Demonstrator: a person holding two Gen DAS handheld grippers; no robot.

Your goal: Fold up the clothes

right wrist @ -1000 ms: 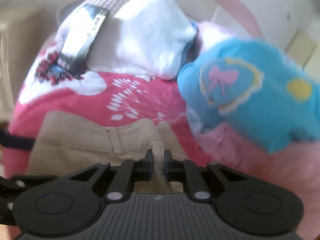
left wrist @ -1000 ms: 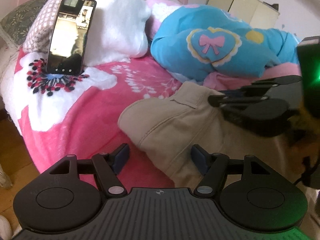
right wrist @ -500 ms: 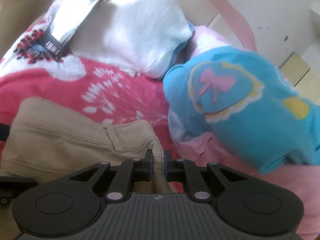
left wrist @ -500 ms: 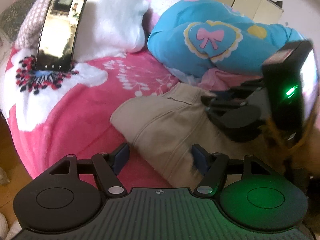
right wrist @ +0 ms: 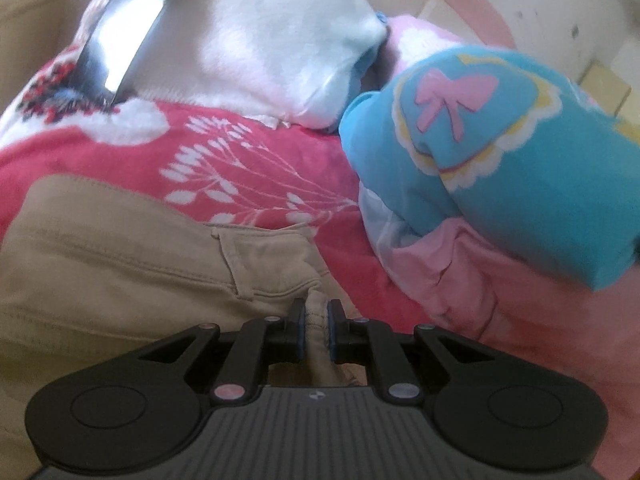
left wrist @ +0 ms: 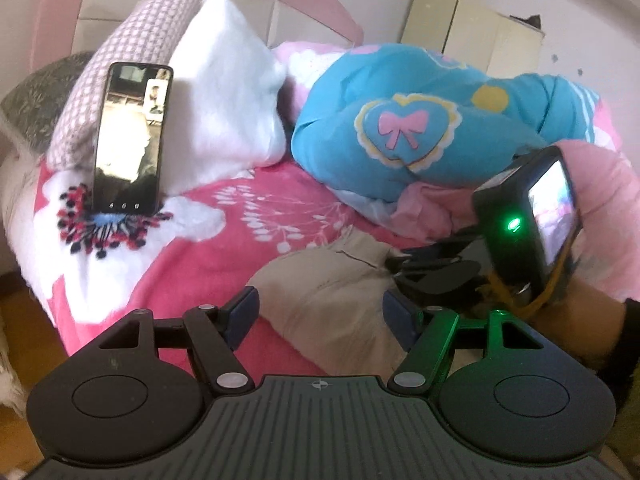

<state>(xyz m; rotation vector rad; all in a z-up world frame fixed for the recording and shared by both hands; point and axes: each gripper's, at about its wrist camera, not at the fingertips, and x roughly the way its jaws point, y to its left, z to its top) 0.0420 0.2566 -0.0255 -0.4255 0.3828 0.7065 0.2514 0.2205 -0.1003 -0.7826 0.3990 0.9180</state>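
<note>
Beige trousers (left wrist: pixel 320 296) lie bunched on a pink flowered bedspread (left wrist: pixel 224 248). My left gripper (left wrist: pixel 320 316) is open, its blue pads on either side of the cloth's near fold without pinching it. My right gripper (right wrist: pixel 316 322) is shut on a fold of the beige trousers (right wrist: pixel 120 264) near the waistband and belt loop. In the left wrist view the right gripper (left wrist: pixel 400 264) shows at the right, held by a person's hand, its fingertips on the trousers' far edge.
A phone (left wrist: pixel 130 140) leans against a white pillow (left wrist: pixel 232 100) at the back left. A blue quilt with a pink bow (left wrist: pixel 404 132) is heaped at the back right, over pink bedding (right wrist: pixel 460 264). The bed's left edge drops to a wooden floor (left wrist: pixel 24 344).
The right gripper has pulled the trousers' waistband toward the right and back, bunching the cloth. Both cameras have tilted upward, so more wall and headboard show.
</note>
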